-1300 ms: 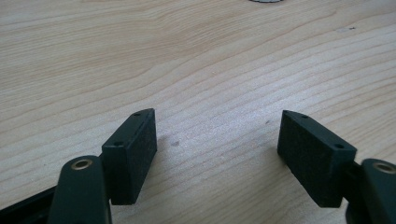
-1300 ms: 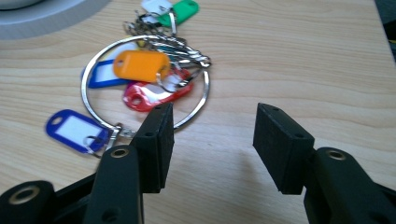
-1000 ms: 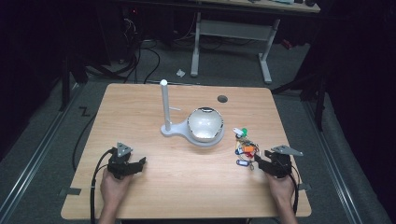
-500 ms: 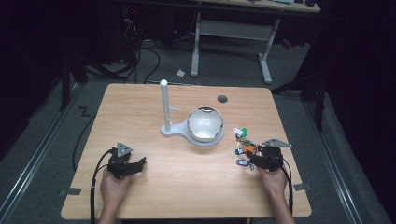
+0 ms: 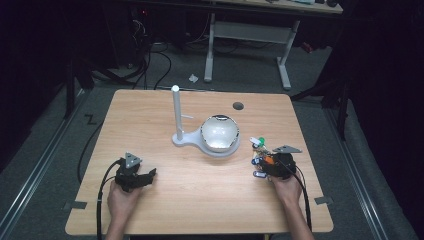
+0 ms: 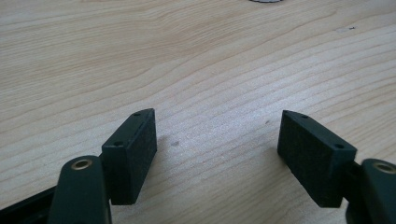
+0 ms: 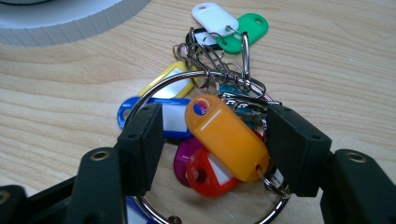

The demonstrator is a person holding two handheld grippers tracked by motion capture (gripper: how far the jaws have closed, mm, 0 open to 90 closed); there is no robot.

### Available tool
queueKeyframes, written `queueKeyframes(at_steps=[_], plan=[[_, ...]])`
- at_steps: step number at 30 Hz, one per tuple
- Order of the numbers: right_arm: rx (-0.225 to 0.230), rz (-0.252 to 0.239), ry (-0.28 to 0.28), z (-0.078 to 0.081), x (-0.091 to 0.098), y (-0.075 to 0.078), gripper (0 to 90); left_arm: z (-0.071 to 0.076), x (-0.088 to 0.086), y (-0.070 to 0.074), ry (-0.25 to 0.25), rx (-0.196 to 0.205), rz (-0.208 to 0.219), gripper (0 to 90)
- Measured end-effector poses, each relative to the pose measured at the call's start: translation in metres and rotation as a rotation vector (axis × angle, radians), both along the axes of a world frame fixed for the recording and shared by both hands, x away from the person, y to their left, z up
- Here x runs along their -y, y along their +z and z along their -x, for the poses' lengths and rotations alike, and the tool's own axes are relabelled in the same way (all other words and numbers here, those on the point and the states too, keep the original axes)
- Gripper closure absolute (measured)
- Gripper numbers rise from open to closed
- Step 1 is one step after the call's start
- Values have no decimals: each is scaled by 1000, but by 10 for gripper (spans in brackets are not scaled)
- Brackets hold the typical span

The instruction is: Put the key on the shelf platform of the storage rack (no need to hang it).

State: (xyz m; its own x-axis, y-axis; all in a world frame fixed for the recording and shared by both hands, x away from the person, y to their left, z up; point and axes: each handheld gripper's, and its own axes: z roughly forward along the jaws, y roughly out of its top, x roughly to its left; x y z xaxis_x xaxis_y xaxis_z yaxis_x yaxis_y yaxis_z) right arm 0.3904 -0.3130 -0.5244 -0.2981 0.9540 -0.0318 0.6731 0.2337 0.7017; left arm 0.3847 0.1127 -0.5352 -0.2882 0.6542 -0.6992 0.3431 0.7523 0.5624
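A bunch of coloured key tags [image 5: 259,150] on a big metal ring [image 7: 158,87] lies on the wooden table [image 5: 200,200], right of the white bowl. My right gripper [image 5: 262,163] is low over the bunch. In the right gripper view it [image 7: 212,122] stands open; its jaws have just been opening, and the orange tag [image 7: 226,140] lies between them with a gap on the left side. White [image 7: 215,18] and green [image 7: 247,29] tags lie farther off. My left gripper [image 5: 149,175] rests at the near left, open [image 6: 217,135] over bare wood.
A white stand with an upright post [image 5: 176,112] and a shiny bowl [image 5: 220,134] sits mid-table; its rim [image 7: 70,23] is just beyond the tags. A small round hole [image 5: 238,106] lies at the far side. Cables trail from both grippers.
My right hand has slid left across the table onto the key tags, and its jaws now straddle the bunch. The left hand has stayed put.
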Motion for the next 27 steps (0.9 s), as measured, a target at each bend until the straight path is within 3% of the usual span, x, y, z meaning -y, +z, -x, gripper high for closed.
queueKeyframes(at_steps=[4,8,23,27], plan=[[9,25,4,-1,-2,-1,404,0,0,0,-1,1,-2,286],[25,35,7,-2,0,-1,514,0,0,0,-1,0,-1,286],[31,71,27,0,-1,0,557,0,0,0,-1,0,-1,286],[61,63,29,3,1,4,635,0,0,0,-1,0,-1,286]])
